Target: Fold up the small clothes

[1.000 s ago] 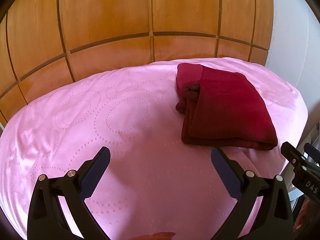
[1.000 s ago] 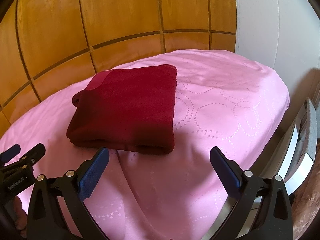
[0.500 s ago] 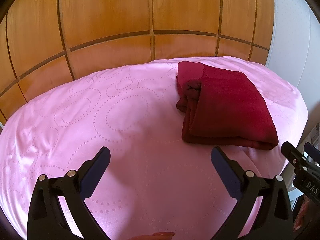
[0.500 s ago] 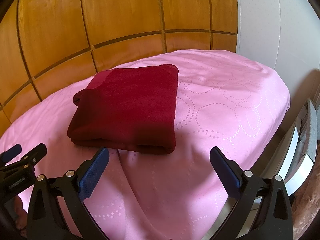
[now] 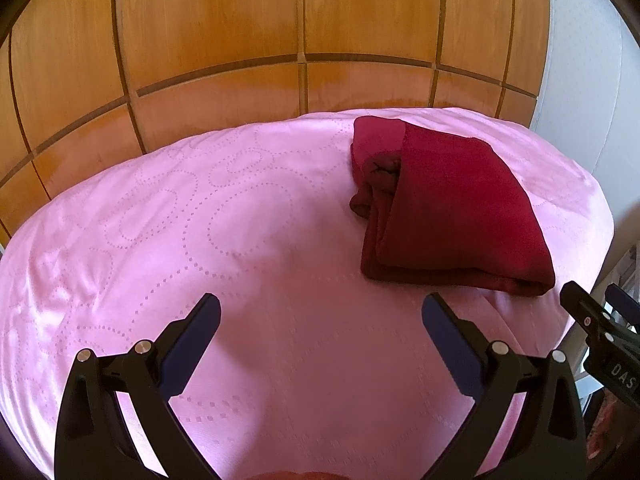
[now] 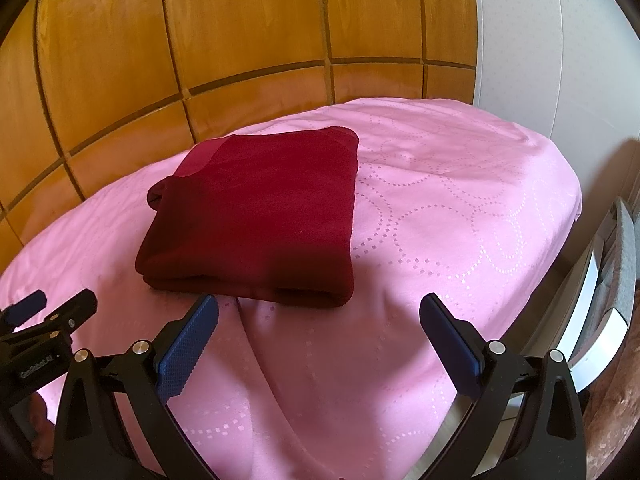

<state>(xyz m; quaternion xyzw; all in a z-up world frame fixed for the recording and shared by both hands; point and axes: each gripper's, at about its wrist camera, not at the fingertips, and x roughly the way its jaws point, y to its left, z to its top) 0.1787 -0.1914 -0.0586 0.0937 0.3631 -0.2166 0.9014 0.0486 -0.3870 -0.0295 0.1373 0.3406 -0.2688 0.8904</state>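
Observation:
A dark red garment [image 5: 452,208] lies folded into a thick rectangle on the pink bedspread [image 5: 240,232]; it also shows in the right wrist view [image 6: 256,220]. My left gripper [image 5: 320,312] is open and empty, above the spread, to the near left of the garment. My right gripper [image 6: 318,312] is open and empty, just in front of the garment's near folded edge, not touching it. Each gripper shows at the edge of the other's view: the right one [image 5: 600,332], the left one [image 6: 44,320].
A wood-panelled headboard [image 5: 280,40] stands behind the bed. A white wall [image 6: 560,60] is on the right. The bed's right edge drops off beside a white and grey piece of furniture [image 6: 600,292].
Nothing has visibly changed apart from a very slight drift of both views. Both grippers stay open and the garment lies as before.

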